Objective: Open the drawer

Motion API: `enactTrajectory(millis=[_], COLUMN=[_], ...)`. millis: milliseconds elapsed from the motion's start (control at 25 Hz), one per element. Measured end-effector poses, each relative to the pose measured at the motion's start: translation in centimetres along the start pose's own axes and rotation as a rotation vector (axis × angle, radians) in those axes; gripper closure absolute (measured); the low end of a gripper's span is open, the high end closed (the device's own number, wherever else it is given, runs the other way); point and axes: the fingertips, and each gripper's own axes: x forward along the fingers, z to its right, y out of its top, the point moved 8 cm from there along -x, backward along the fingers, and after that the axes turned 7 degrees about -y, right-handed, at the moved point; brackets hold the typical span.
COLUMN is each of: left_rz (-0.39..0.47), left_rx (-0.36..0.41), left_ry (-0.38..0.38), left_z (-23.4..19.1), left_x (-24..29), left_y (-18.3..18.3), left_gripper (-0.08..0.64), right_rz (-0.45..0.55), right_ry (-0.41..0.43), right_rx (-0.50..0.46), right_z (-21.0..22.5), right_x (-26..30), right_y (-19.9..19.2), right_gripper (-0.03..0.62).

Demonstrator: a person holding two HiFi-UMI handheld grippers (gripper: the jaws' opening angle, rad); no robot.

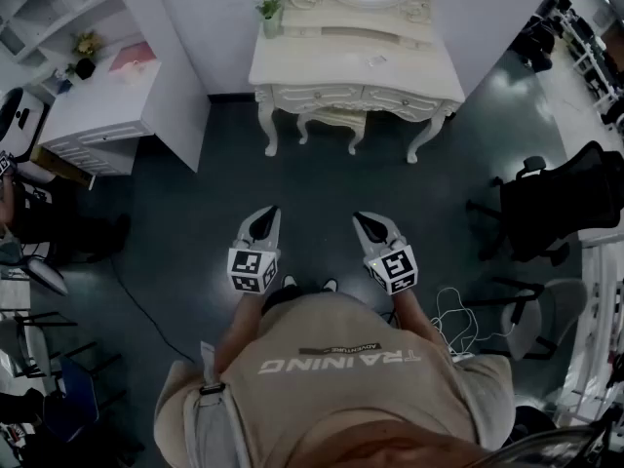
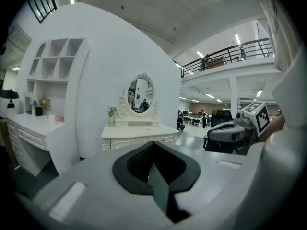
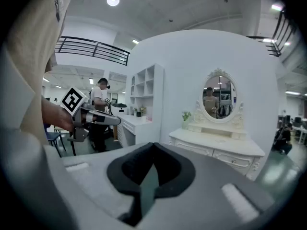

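A white dressing table with an oval mirror stands against the wall ahead of me, well beyond reach. Two closed drawers with small knobs run along its front, and also show in the left gripper view and the right gripper view. My left gripper and right gripper are held side by side over the dark floor, both pointing at the table. Each is shut with nothing between its jaws. Neither touches the table.
A white desk with a shelf unit stands at the left. A small potted plant sits on the dressing table, and a stool is tucked under it. Black office chairs and loose white cables are at the right.
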Motion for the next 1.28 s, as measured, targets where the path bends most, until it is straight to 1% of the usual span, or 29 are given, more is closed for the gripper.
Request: enactTrajectory(millis=[120,240,360,520,720,840,920,960,1040,1080,1160,1280], left_rz=[-0.016,-0.027,-0.042,-0.062,-0.059,-0.049,-0.049,-0.049,-0.051,-0.055,-0.068,-0.087], left_rx=[-0.001,0.001,-0.006,0.003,-0.033,-0.044,-0.081,-0.095,-0.095,-0.083,-0.051,-0.055], left_ry=[-0.026,-0.056,-0.081,-0.115,-0.172,-0.164,-0.153,-0.157,-0.17,-0.17,-0.145,-0.123], left_z=[-0.4,-0.9,-2.2,-4.6,-6.9,-9.3,-10.2,-10.1,-9.7,-9.9,-10.8,-10.8], left_x=[0.4,0.6,0.9,1.9,4.1,6.1,8.1,9.1,10.9,11.9,13.9,17.3], left_y=[-0.4,-0.2,0.1,0.2,-0.2,-0.5,-0.9,-1.0,-0.6,-0.2,0.6,2.0], left_gripper=[0.552,0.552,0.552,0.552,0.552,0.552,0.552,0.552,0.552,0.552,0.552,0.552], right_rz=[-0.002,-0.003,-0.001,0.008,-0.035,-0.06,-0.09,-0.112,-0.143,-0.14,-0.111,-0.066], right_ry=[-0.03,-0.043,-0.063,-0.099,-0.137,-0.156,-0.167,-0.169,-0.158,-0.145,-0.131,-0.122], right_rx=[0.023,0.024,0.029,0.03,0.047,0.082,0.084,0.066,0.034,0.041,0.088,0.133], right_z=[-0.5,-0.8,-1.1,-1.9,-2.0,-2.0,-1.3,-0.8,0.5,1.4,3.4,7.5], right_x=[0.7,1.3,2.3,3.8,6.2,8.4,9.3,9.4,10.2,11.1,13.2,15.2], right_y=[-0.2,0.4,1.3,2.1,2.0,1.7,0.7,0.1,-0.6,-0.7,-0.5,-0.1], right_gripper=[0.589,0.589,0.589,0.589,0.589,0.589,0.589,0.589,0.589,0.589,0.589,0.589])
